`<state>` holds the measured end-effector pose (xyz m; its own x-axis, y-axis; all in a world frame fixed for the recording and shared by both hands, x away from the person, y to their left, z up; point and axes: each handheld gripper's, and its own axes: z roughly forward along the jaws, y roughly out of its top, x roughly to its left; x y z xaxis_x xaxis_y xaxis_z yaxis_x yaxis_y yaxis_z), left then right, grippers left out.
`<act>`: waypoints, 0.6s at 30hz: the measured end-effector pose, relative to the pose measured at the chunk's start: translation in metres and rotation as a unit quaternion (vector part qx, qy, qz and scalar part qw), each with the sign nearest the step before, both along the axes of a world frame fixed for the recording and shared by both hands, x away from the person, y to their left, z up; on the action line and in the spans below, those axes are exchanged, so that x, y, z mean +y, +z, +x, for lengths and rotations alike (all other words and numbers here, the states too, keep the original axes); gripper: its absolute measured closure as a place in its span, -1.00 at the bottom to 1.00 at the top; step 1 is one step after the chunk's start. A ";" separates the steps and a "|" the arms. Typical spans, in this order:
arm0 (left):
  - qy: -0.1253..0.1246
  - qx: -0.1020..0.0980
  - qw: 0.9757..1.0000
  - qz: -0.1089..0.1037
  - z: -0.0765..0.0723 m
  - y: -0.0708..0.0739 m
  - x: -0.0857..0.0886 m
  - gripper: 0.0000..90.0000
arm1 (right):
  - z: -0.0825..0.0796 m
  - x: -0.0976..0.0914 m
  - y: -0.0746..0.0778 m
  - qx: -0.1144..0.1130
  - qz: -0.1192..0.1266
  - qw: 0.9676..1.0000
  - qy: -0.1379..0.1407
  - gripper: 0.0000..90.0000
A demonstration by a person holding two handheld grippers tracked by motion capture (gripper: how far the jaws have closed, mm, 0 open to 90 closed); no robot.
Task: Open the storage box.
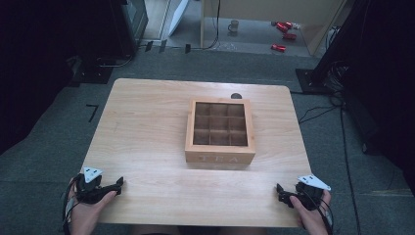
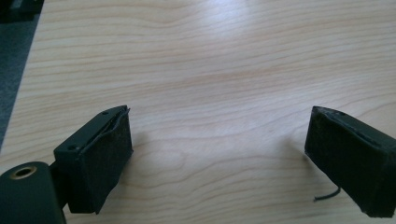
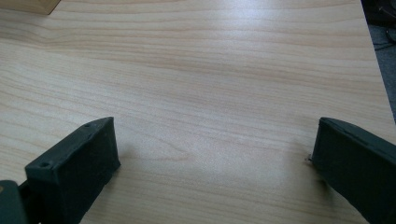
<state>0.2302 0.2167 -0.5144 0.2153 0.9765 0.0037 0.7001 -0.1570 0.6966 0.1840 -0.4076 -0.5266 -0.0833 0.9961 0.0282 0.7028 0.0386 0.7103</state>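
Both sat wide apart, empty: left hand-held gripper (image 1: pixel 119 183), right hand-held gripper (image 1: pixel 279 188) at surface (image 1: pixel 147 127) near corners; tea box (image 1: pixel 220 130) lid probably closed.

A pale wood-grained table (image 1: pixel 147 147) bears a tan wooden tea box (image 1: pixel 220 157); both grippers' jaws are black.

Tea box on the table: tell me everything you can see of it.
The tea box is a square, light wooden box with "TEA" on its near side. Its lid, a wooden frame around a clear pane, is shut and shows a three-by-three grid of compartments, which look empty. It sits flat and square-on, right of centre on the table, nearer the far edge. Nothing else touches it. A small dark round thing lies just behind it. A corner of it shows in the right gripper view.
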 end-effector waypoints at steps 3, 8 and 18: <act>-0.009 -0.004 1.000 -0.005 0.002 0.002 -0.009 -0.82 | 0.000 0.000 0.000 0.000 0.000 1.000 0.000 -1.00; -0.038 -0.008 0.999 -0.016 0.007 0.006 -0.030 -0.82 | 0.000 0.000 0.000 0.000 0.000 1.000 0.000 -1.00; -0.075 -0.005 0.996 -0.051 0.017 0.011 -0.067 -0.81 | 0.000 0.000 0.000 0.000 0.000 1.000 0.000 -1.00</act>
<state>0.2473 0.1498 -0.5037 0.3598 0.9285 -0.0917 0.6673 -0.1874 0.7208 0.1842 -0.4074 -0.5266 -0.0837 0.9961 0.0285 0.7026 0.0387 0.7106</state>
